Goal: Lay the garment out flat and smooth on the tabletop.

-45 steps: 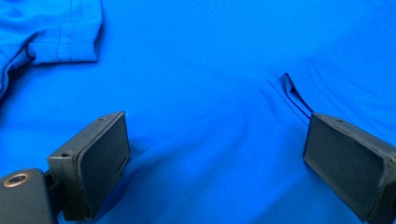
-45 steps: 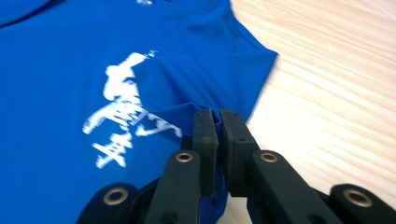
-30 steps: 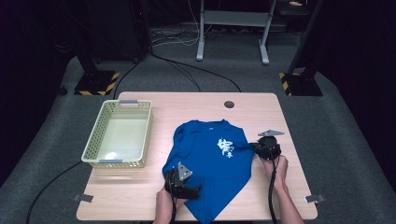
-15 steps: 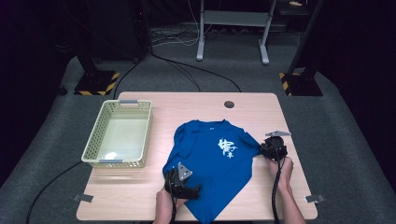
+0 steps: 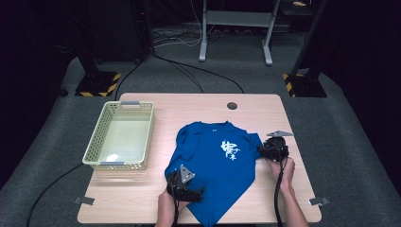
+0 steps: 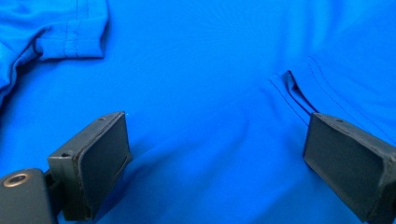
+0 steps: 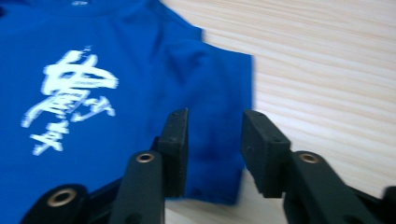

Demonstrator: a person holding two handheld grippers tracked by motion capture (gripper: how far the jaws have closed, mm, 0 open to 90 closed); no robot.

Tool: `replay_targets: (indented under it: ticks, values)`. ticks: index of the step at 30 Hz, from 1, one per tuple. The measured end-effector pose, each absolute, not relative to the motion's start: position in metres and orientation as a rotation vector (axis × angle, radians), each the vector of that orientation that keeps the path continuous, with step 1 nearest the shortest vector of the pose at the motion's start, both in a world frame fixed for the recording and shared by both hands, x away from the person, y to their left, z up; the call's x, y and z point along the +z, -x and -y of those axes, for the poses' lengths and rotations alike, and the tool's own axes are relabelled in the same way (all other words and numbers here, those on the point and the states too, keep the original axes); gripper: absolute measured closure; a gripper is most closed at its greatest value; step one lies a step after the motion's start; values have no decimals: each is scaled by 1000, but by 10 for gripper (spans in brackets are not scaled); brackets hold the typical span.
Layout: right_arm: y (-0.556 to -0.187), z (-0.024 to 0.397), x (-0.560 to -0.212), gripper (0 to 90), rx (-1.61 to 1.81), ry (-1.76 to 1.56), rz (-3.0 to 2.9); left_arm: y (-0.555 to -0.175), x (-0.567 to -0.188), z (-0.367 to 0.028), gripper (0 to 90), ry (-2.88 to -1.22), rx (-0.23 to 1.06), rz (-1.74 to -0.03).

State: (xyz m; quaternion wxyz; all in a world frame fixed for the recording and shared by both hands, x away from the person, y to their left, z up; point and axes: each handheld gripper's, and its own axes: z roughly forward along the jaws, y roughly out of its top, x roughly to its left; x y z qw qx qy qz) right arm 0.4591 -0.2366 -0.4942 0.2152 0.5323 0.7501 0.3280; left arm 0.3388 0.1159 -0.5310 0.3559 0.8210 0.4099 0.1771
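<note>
From above, one blue T-shirt (image 5: 215, 165) is lying spread flat on the wooden bench (image 5: 198, 106), with one empty yellow basket (image 5: 94, 150) standing beside it. Two grippers are working at the cloth: the left gripper (image 5: 191, 193) is resting over the shirt's lower hem, and the right gripper (image 5: 261, 150) is sitting at the sleeve edge.

In the left gripper view, the jaws are standing spread wide with the blue T-shirt (image 6: 201, 84) lying flat between and beneath them, unpinched.

In the right gripper view, the jaws have just been opening and are standing partly spread, with the sleeve of the T-shirt (image 7: 219, 140) lying between them, no longer gripped.
</note>
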Motion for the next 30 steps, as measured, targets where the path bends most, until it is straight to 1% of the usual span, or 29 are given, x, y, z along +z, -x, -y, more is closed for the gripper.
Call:
replay_targets:
  ticks: [4, 9, 12, 17, 19, 21, 26, 28, 30]
  values:
    - [-466, 218, -496, 478, 911, -1442, -2132, -339, -531, -116, 65, -2121, 458, -1059]
    - [-477, 195, -503, 400, 918, -1374, -2217, -339, -531, -116, 65, -2121, 457, -1059]
    - [-487, 190, -507, 369, 923, -1381, -2239, -339, -531, -116, 65, -2120, 457, -1059]
    - [-498, 189, -511, 343, 910, -1434, -2222, -339, -531, -116, 65, -2121, 458, -1059]
    - [-500, 191, -512, 342, 908, -1453, -2203, -339, -531, -116, 65, -2121, 458, -1059]
    - [-500, 194, -513, 321, 885, -1465, -2183, -339, -531, -116, 65, -2121, 458, -1059]
    - [-498, 207, -514, 325, 877, -1512, -2139, -336, -531, -114, 65, -2116, 460, -1064]
    - [-498, 211, -514, 271, 833, -1529, -2122, -335, -531, -113, 66, -2119, 459, -1062]
    - [-497, 215, -514, 261, 829, -1544, -2108, -333, -531, -112, 66, -2117, 460, -1062]
